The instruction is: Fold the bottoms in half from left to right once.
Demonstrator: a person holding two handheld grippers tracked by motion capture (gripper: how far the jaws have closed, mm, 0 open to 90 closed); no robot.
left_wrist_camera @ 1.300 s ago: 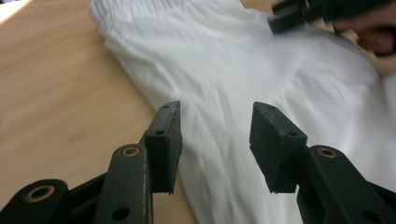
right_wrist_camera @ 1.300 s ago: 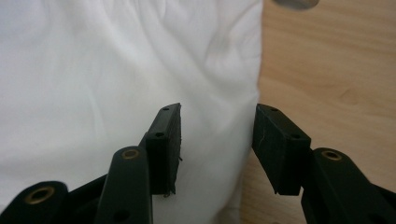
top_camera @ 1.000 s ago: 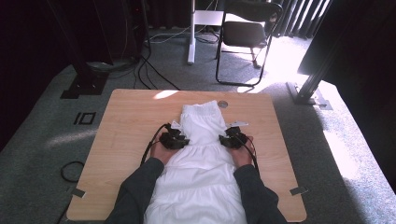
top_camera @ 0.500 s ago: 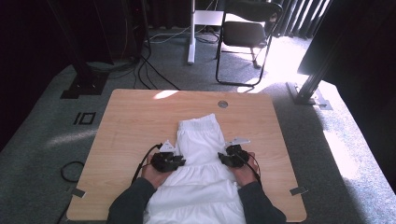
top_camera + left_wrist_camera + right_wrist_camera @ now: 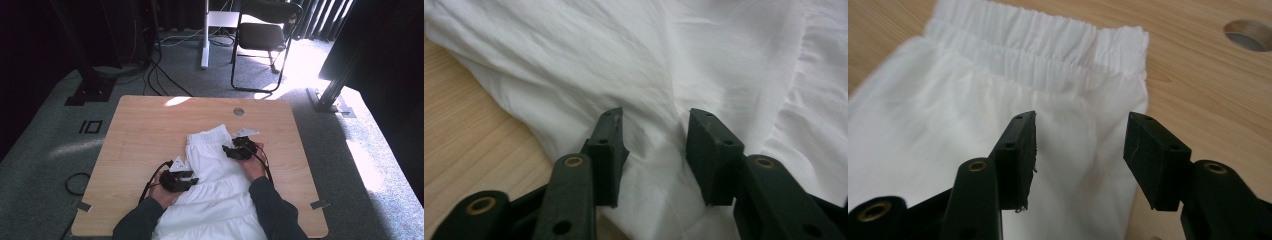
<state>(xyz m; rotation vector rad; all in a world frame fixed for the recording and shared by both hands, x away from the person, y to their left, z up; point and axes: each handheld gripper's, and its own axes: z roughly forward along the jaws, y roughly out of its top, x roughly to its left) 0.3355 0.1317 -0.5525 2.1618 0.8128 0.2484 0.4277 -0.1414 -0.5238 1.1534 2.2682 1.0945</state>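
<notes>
- The skirt [image 5: 215, 175] lies down the middle of the table [image 5: 135, 130], its elastic waistband [image 5: 1038, 45] at the far end and the hem hanging off the near edge towards me.
- My left gripper [image 5: 178, 179] sits at the skirt's left edge, lower down; its jaws have just been opening and stand apart over a ridge of cloth [image 5: 656, 140] — released, nothing pinched.
- My right gripper [image 5: 239, 150] hovers over the right side just below the waistband; its jaws have just been opening too, and they are clear of the fabric, so it grips nothing.
- I judge the step in hand to be a fresh grab on both sides, to fold or shift the skirt.
- To do it well I would bring each gripper down on a side edge, not on the flat middle, so the pads catch both layers.
- The right should bite close under the waistband, near the right seam [image 5: 1140, 105] — the gathered elastic is thick and could slip.
- I would close both together and lift evenly, or the cloth will skew.
- The hole [image 5: 1250, 34] in the table beyond the waistband is worth steering clear of.
</notes>
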